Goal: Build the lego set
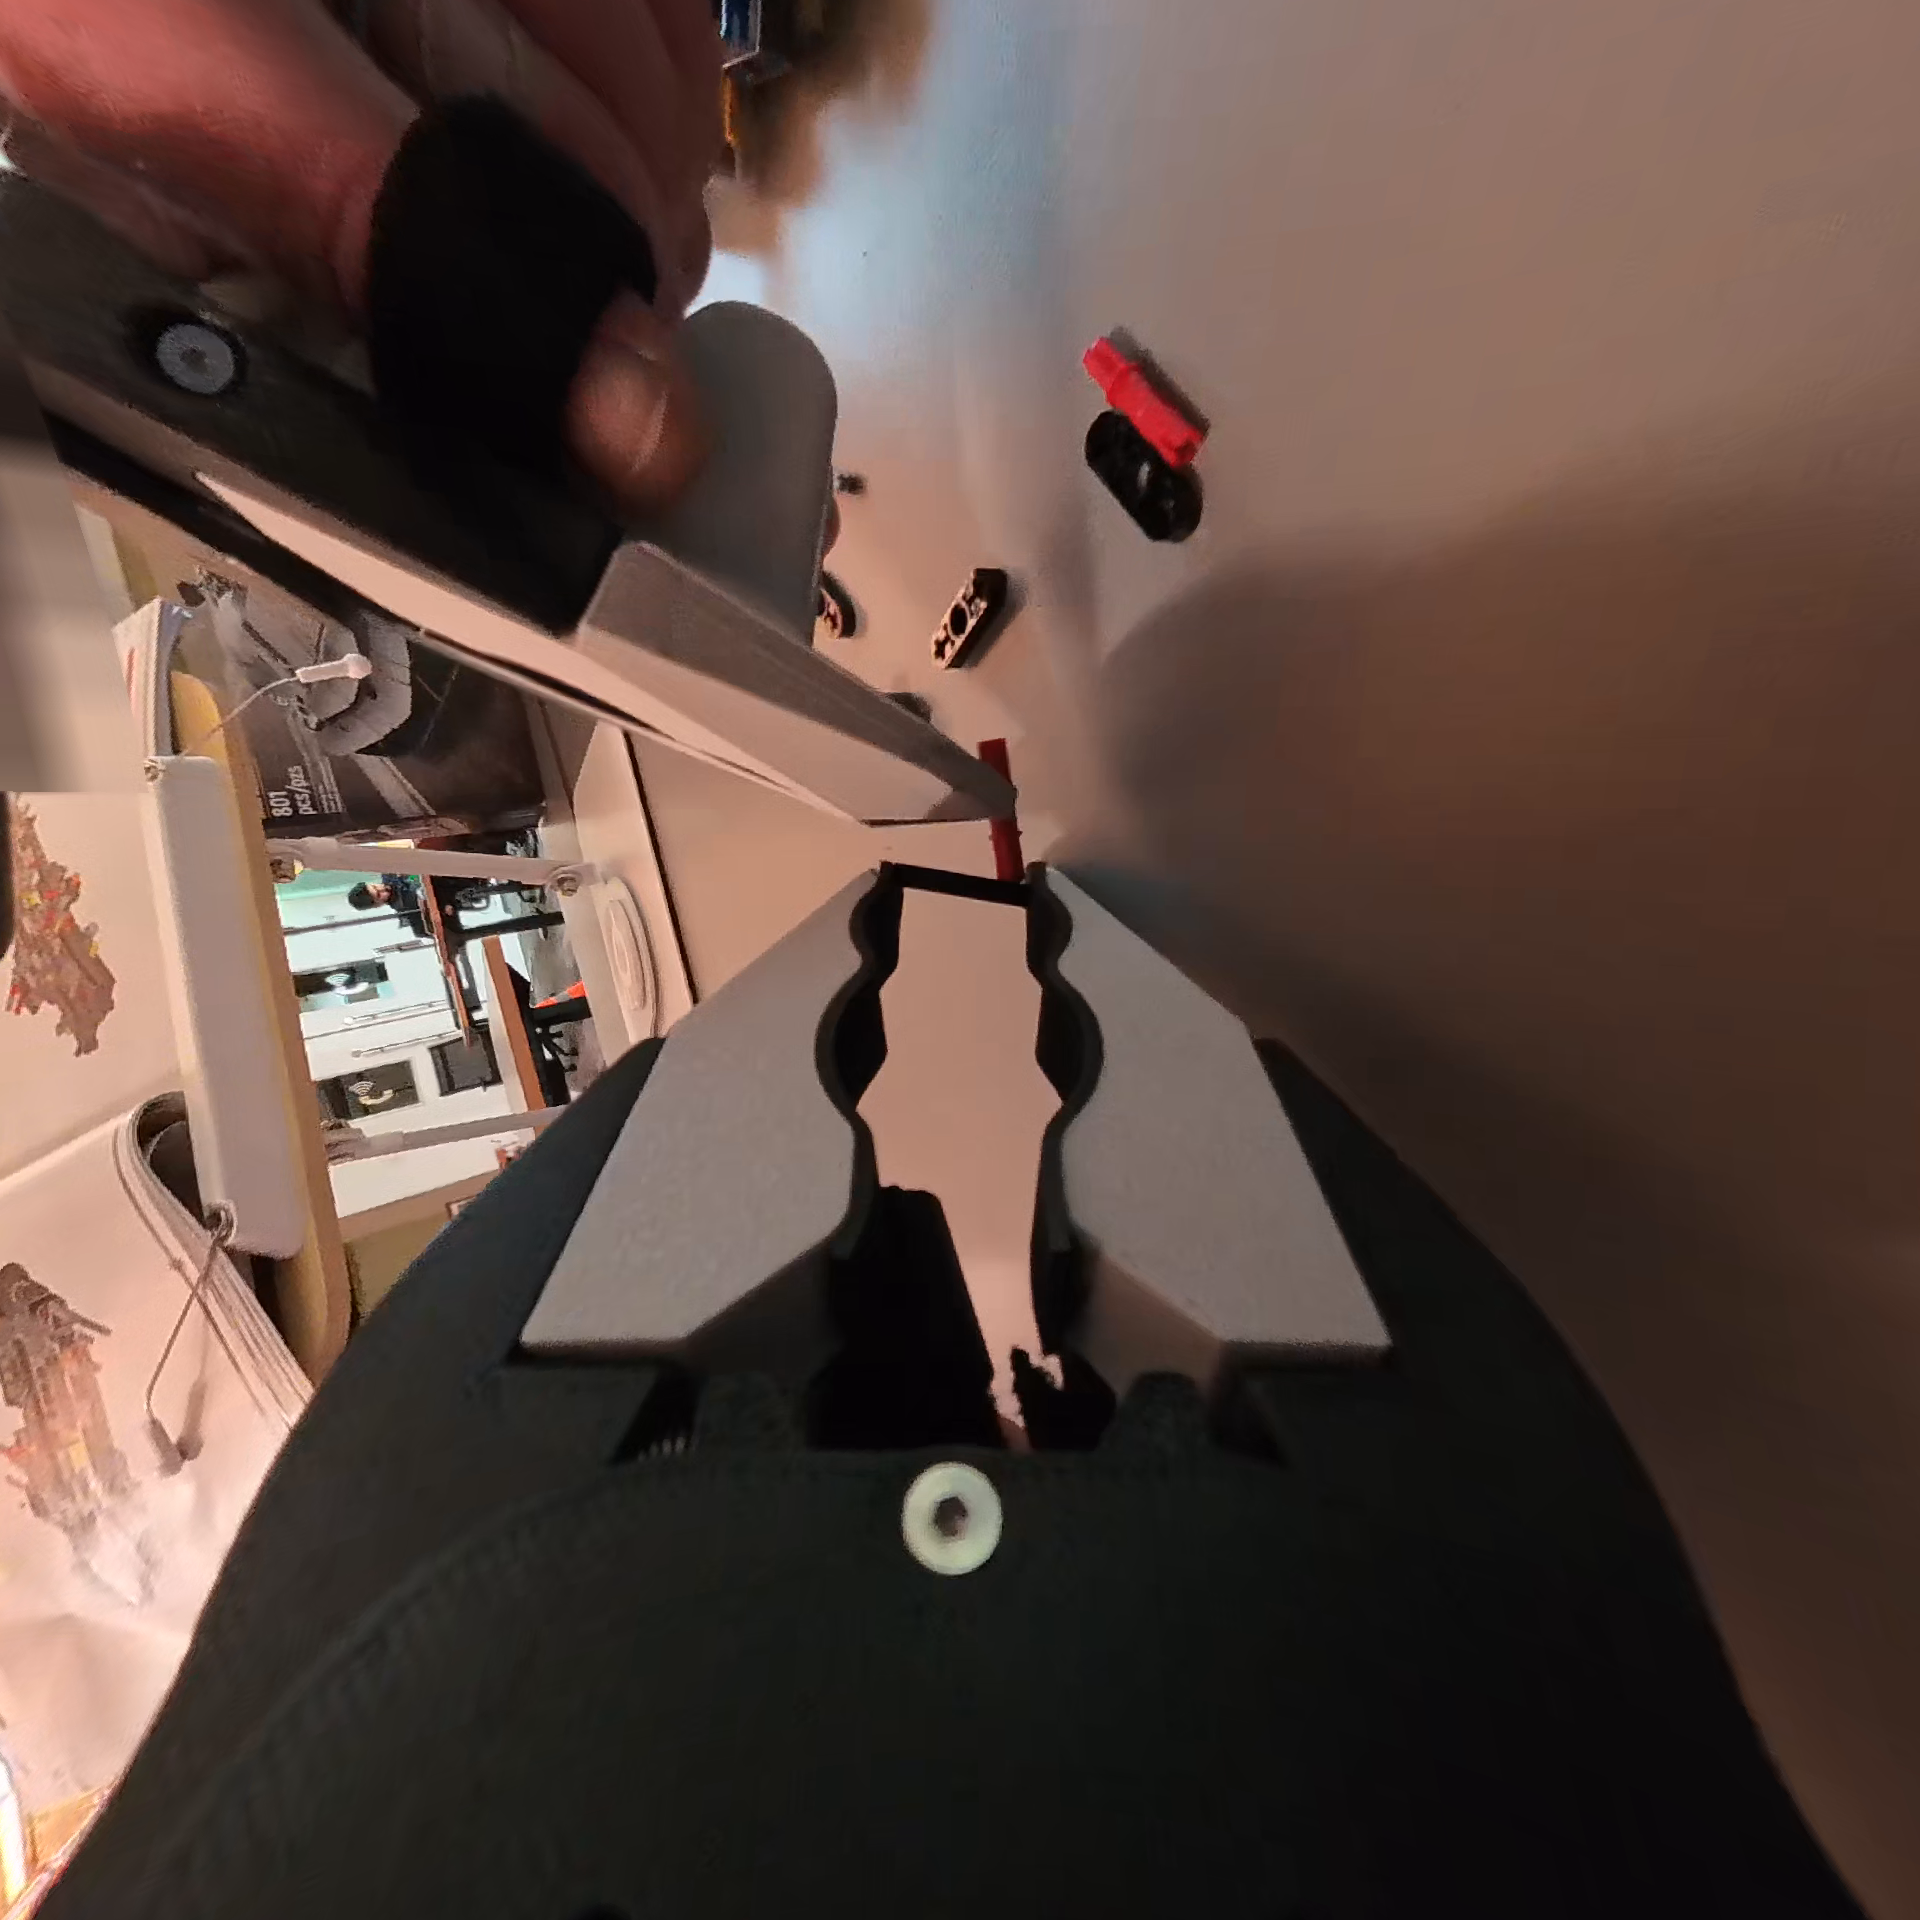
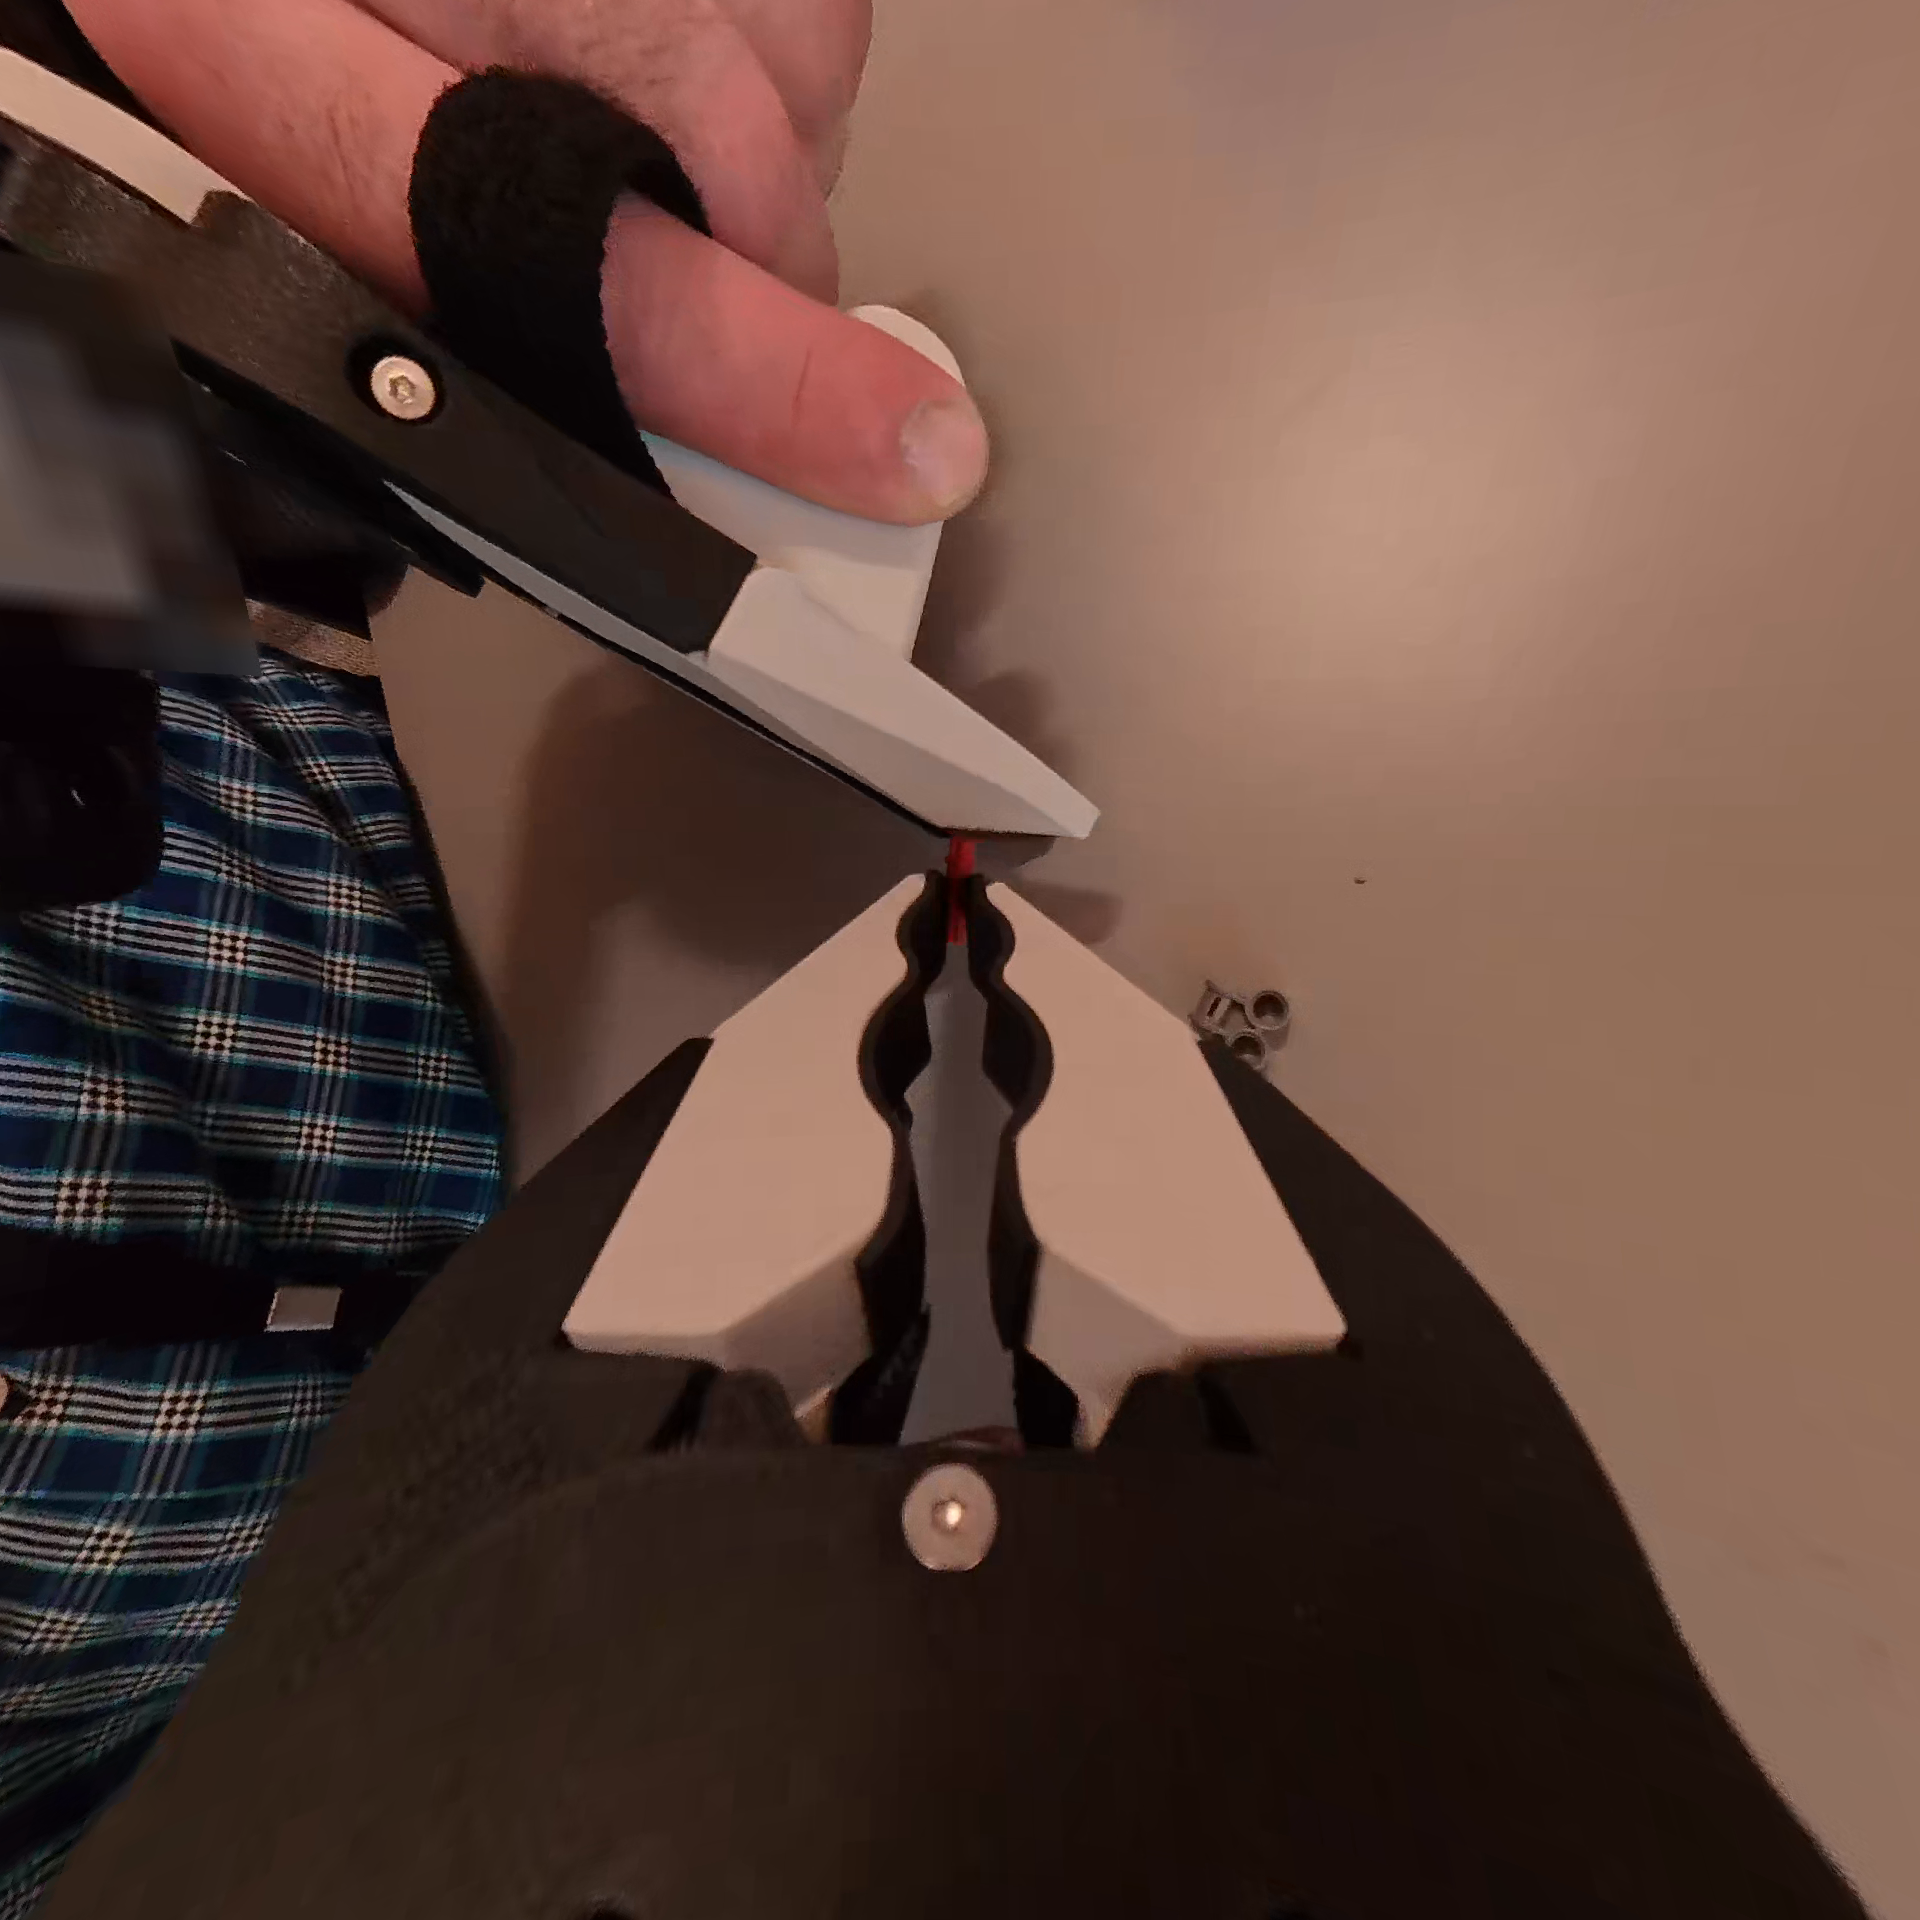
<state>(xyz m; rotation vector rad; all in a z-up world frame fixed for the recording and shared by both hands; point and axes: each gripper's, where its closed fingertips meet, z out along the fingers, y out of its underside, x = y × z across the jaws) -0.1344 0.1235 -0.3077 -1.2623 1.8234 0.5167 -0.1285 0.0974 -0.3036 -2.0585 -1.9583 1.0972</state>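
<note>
Between the two sets of jaws, above the beige tabletop (image 2: 1507,468): red axle meeting black piece.

Your right gripper (image 2: 960,896) is clenched on a thin red plastic axle (image 2: 961,858), and your left gripper (image 1: 961,883) grasps a flat black plastic piece (image 1: 956,882) edge-on across its tips. The axle's end sits at that piece. Square the axle to the hole, push along its length and brace your left side. Outward lie joined red-and-black pieces (image 1: 1143,436), a small black beam (image 1: 971,615) and grey connectors (image 2: 1242,1023). The dark printed set box (image 1: 395,748) bears writing, not transcribed.
</note>
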